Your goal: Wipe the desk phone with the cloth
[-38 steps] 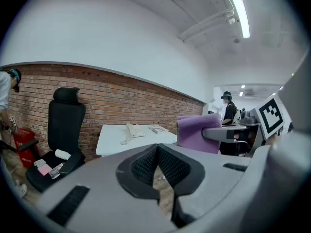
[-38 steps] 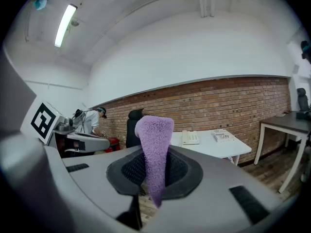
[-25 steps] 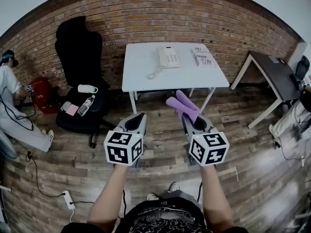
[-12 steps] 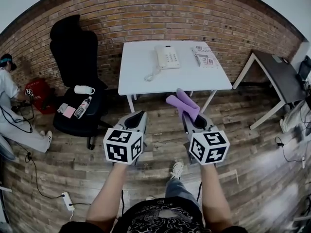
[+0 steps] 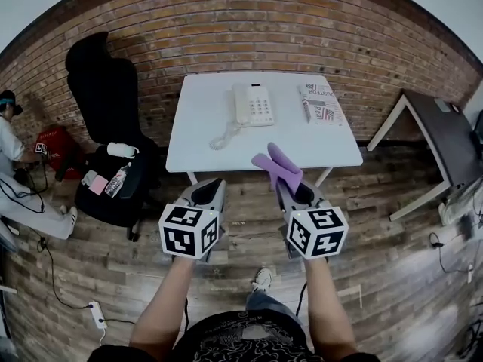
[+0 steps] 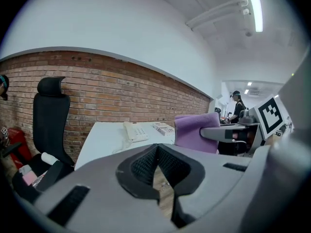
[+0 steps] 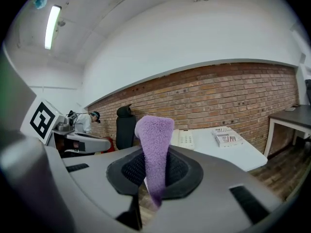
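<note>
In my right gripper's (image 7: 154, 174) view the purple cloth (image 7: 154, 144) clamped in its jaws hides the desk phone's (image 7: 185, 139) near edge on the white table (image 7: 228, 154), my left gripper (image 5: 210, 185) is closed on nothing, and 1 black chair (image 5: 104, 89) stands left.

No words I can read, printed packet (image 5: 320, 102) on the white table (image 5: 332, 145) too small to make out, desk phone (image 5: 253, 104) keys blurred, square markers on my left gripper (image 5: 212, 182) and right gripper (image 5: 291, 185), patterns only, no letters
</note>
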Action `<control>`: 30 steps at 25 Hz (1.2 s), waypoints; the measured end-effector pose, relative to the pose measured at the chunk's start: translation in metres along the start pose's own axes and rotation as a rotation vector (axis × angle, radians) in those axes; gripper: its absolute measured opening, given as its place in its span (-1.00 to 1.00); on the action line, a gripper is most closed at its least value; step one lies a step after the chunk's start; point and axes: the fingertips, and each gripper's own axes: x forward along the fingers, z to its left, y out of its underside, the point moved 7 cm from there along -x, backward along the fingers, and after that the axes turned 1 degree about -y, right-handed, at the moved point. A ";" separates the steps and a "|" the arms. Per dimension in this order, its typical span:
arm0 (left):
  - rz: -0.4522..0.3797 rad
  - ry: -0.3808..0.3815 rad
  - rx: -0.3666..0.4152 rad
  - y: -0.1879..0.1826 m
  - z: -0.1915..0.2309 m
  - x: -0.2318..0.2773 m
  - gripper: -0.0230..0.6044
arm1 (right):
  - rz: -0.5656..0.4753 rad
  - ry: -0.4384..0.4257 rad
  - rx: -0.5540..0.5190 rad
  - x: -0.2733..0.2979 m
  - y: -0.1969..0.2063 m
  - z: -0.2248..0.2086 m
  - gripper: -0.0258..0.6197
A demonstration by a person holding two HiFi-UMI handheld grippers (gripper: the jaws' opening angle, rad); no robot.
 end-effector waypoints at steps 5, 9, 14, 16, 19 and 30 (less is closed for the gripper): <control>0.021 -0.022 -0.011 -0.015 -0.007 0.048 -0.91 | 0.028 -0.036 0.007 0.028 -0.008 -0.046 -0.78; 0.025 -0.050 -0.023 -0.024 -0.009 0.076 -0.91 | 0.041 -0.068 0.004 0.046 -0.014 -0.074 -0.78; 0.031 -0.094 -0.039 -0.030 -0.009 0.104 -0.91 | 0.054 -0.111 -0.004 0.068 -0.020 -0.103 -0.78; 0.033 -0.109 -0.042 -0.030 -0.008 0.112 -0.91 | 0.059 -0.125 -0.006 0.076 -0.020 -0.112 -0.78; 0.038 -0.127 -0.045 -0.033 -0.005 0.123 -0.91 | 0.064 -0.139 -0.006 0.087 -0.022 -0.124 -0.78; 0.025 -0.153 -0.051 -0.047 0.025 0.166 -0.91 | 0.085 -0.164 -0.051 0.140 -0.036 -0.155 -0.78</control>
